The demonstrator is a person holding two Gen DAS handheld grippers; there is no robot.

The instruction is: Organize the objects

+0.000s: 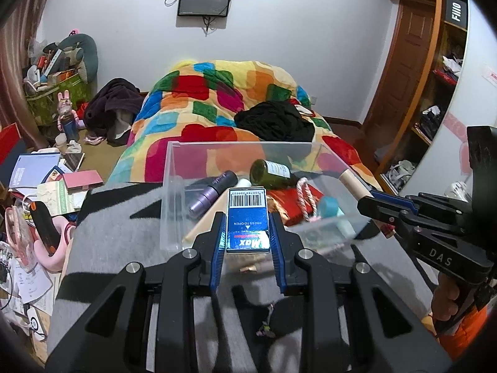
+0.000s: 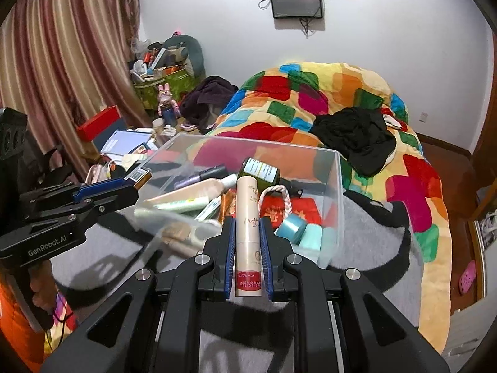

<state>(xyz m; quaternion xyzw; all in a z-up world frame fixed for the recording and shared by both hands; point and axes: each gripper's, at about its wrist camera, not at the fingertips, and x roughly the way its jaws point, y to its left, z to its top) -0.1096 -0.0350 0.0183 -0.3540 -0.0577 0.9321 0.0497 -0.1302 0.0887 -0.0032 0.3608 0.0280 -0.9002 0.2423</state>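
A clear plastic bin [image 1: 174,155] [image 2: 337,168] stands on a grey blanket at the foot of the bed. It holds a green bottle [image 1: 270,172] [image 2: 259,169], a purple tube [image 1: 211,194], a red packet with a rope handle [image 1: 306,200] and teal rolls [image 2: 290,230]. My left gripper [image 1: 248,214] [image 2: 136,183] is shut on a blue barcoded box [image 1: 248,217], held over the bin's near edge. My right gripper [image 2: 247,227] [image 1: 365,199] is shut on a beige tube with a red label [image 2: 247,214], also over the bin's near edge.
A bed with a colourful patchwork quilt [image 1: 217,99] lies behind the bin, with black clothes [image 1: 276,121] on it. Books and clutter [image 1: 40,186] cover the floor at the left. A wooden wardrobe [image 1: 435,93] stands at the right.
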